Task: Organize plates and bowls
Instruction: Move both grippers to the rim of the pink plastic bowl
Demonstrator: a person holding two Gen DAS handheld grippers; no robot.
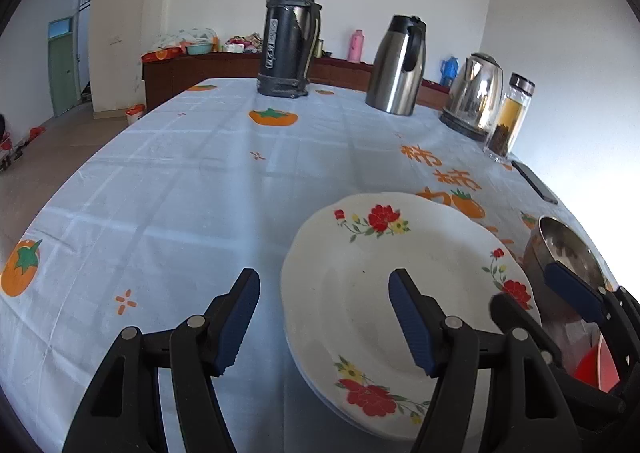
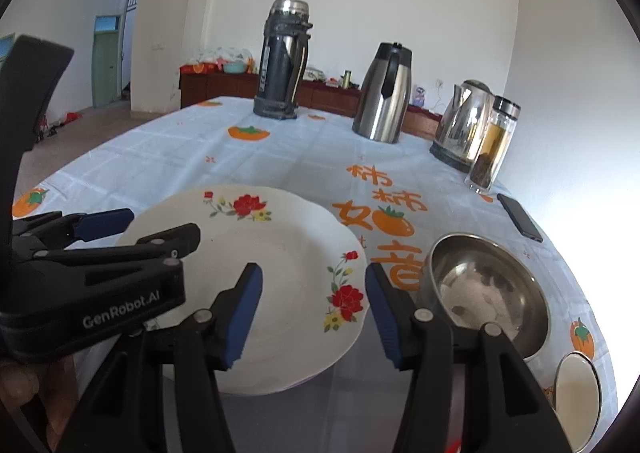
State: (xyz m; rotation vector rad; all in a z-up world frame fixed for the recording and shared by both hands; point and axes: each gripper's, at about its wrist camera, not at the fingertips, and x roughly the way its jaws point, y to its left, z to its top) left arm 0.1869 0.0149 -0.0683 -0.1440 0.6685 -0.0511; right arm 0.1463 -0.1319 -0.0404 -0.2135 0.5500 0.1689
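Lying flat and face up on the tablecloth (image 1: pixel 168 181), just left of the upright steel bowl (image 2: pixel 488 285): flowered plate (image 2: pixel 260 273), seemingly on top of a second one, round, so no long axis and no direction except upward. Left gripper (image 1: pixel 324 293) wide open astride the plate's left rim, right gripper (image 2: pixel 312 293) about half open around the right rim, nothing pinched in either. Risk if closing carelessly: only a shallow bite on the sloping rim, so slipping or tilting when lifted, or pushing the bowl with the outer right finger.
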